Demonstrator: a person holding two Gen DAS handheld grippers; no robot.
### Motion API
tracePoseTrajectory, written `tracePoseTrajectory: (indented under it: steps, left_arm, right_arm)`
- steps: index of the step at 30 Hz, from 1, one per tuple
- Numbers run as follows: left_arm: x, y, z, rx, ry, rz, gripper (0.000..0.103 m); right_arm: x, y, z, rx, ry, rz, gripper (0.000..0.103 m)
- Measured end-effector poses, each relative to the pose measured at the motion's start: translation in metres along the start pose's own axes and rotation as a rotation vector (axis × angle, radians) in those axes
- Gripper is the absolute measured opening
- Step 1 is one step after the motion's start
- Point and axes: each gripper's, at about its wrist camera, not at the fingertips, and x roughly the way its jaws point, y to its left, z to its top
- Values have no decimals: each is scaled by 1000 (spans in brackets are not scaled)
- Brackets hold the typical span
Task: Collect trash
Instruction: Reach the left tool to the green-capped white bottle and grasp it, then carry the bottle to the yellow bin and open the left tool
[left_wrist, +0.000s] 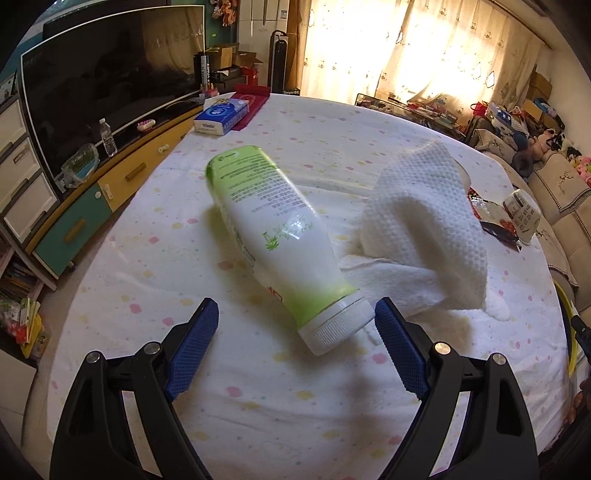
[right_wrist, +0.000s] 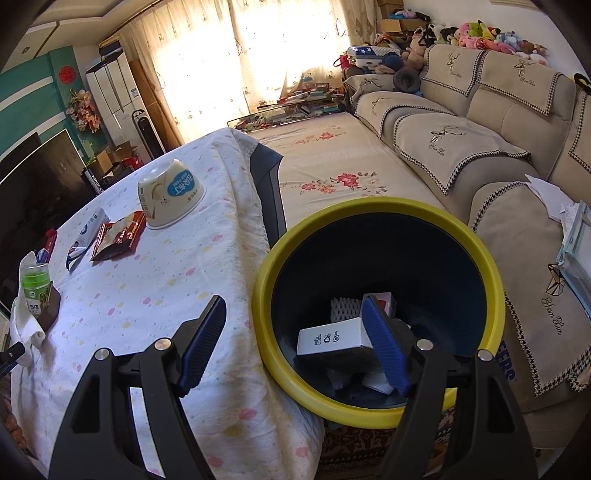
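a living room is showing here, with bright curtained windows at the far end, a dark television on a teal and yellow cabinet along one side and a beige sofa along the other. a table (left_wrist: 295, 406) covered with a white cloth dotted in pastel spots is carrying the things.

the left gripper (left_wrist: 295, 328) is hovering low over the near part of the table with its blue-padded jaws standing wide apart and nothing pressed between them. a green and white bottle (left_wrist: 273, 229) is lying on its side near the middle of the table, its white ribbed cap pointing toward the gripper and sitting just inside the gap, close to one pad but apart from it as far as can be told. a crumpled white paper towel (left_wrist: 424, 221) is lying just beside the bottle. a blue tissue pack (left_wrist: 221, 116) is sitting at the table's far edge.

the right gripper (right_wrist: 295, 328) is hanging open and empty over the table's sofa-side edge. a yellow-rimmed bin (right_wrist: 495, 266) is standing just beside that edge, holding a white box (right_wrist: 332, 338) and other scraps. an upturned paper bowl (right_wrist: 170, 192) and a red wrapper (right_wrist: 118, 236) are lying near the same edge, farther along.
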Motion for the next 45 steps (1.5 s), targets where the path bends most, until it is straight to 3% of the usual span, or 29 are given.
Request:
tracePoseTrajectory:
  steps: [7,16,21,25,30,37,45]
  left_arm:
    - [-6,23,25,-60,-2,-11,86]
    - [28,14,72,-51,32,72,85]
    - [56,20,83,-86,88,94,73]
    - [68,17,87,-61,116,114,70]
    - [79,11,84,-31,150,98,55]
    - [61,7,70,26,112,84,51]
    - [-3,5,37,68,29,39,51]
  right_arm:
    - [1,7,-2,-12,9,13,72]
    - [2,8,-1,-12,13,11,72]
    - [5,4,-1,-6,20,8,72]
    - [7,0,-1,8,25,9,72]
    - [8,1,-1,5,26,10,72]
    - [3,-1,0,10,17,14,72]
    - [-4,0,0,12,7,25,72]
